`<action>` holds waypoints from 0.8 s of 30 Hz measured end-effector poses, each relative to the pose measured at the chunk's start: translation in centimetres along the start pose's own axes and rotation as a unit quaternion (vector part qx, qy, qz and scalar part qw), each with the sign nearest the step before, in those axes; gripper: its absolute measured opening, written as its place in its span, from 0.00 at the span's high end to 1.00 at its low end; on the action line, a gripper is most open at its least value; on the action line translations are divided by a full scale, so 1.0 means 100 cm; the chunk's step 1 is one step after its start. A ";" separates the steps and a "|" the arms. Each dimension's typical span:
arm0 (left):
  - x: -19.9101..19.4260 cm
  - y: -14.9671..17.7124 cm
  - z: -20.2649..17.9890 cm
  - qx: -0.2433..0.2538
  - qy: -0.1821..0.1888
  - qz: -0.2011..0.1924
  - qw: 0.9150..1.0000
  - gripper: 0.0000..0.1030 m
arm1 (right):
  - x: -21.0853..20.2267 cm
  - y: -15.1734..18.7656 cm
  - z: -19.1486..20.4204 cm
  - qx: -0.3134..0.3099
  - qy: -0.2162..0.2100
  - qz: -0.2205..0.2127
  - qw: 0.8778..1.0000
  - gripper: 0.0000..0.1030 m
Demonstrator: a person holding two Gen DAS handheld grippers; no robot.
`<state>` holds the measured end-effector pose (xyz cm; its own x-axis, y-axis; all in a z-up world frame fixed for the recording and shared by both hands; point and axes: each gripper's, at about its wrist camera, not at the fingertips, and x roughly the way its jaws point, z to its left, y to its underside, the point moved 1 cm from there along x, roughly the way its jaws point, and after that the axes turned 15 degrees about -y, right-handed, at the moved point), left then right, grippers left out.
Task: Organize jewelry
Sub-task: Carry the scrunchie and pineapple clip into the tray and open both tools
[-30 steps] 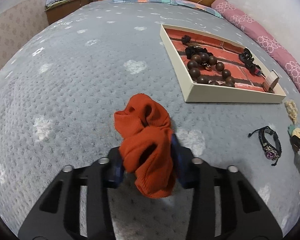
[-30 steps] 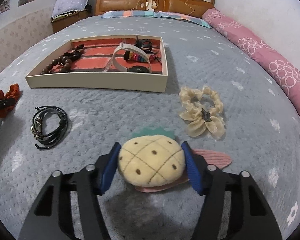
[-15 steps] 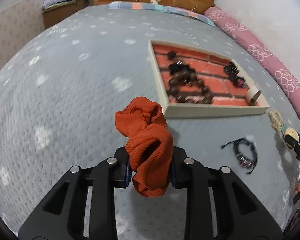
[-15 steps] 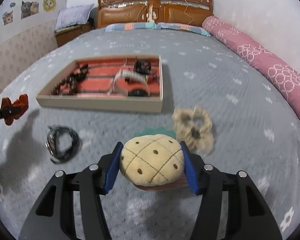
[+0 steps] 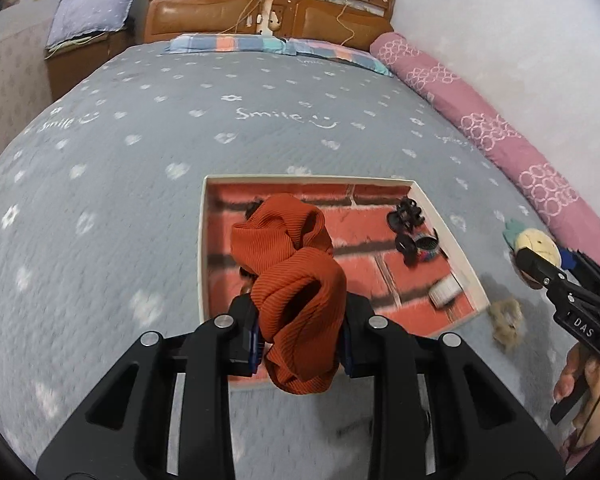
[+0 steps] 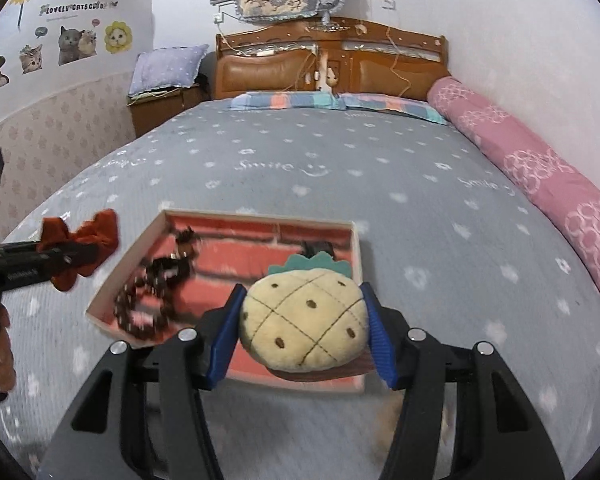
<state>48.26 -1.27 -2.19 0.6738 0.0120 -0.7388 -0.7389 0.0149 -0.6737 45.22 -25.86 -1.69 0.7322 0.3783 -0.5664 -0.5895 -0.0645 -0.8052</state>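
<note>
Bed (image 5: 148,168): its grey quilt serves as my work surface and bears the tray. Tray (image 5: 202,240): shallow, cream-walled, brick-printed floor, lying mid-bed below both grippers; I judge it the collecting place for every loose piece. Contents: a dark wooden bead bracelet (image 6: 140,304) at its left end, black hair claws (image 5: 406,216) and a multicoloured band (image 5: 427,245) at the right, and a pale cuff (image 5: 444,290) near the front corner. Left gripper (image 5: 300,340): narrow, pads pinching an orange scrunchie (image 5: 288,264), held above the tray's near edge so it can drop inside. Right gripper (image 6: 302,334): about half wide, clamped on a plush pineapple hair clip (image 6: 304,320), likewise over the tray. A beige scrunchie (image 5: 506,320) lies on the quilt just beside the tray, not yet collected.
</note>
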 end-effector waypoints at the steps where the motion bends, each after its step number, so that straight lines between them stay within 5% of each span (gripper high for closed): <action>1: 0.008 -0.006 -0.003 -0.002 0.000 0.003 1.000 0.74 | 0.009 -0.003 0.000 0.003 -0.002 0.001 1.000 0.45; 11: 0.088 -0.014 -0.019 0.004 -0.044 0.041 0.998 0.74 | 0.106 -0.011 -0.023 0.050 0.019 0.048 0.997 0.45; 24: 0.110 -0.003 -0.015 0.004 -0.058 0.045 0.997 0.72 | 0.129 0.005 -0.028 0.063 0.018 0.047 0.997 0.44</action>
<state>55.90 -2.61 -10.11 0.6014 0.1290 -0.7885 -0.7963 0.0160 -0.6047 55.30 -23.61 -9.90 0.6824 0.3425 -0.6457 -0.6924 0.0199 -0.7212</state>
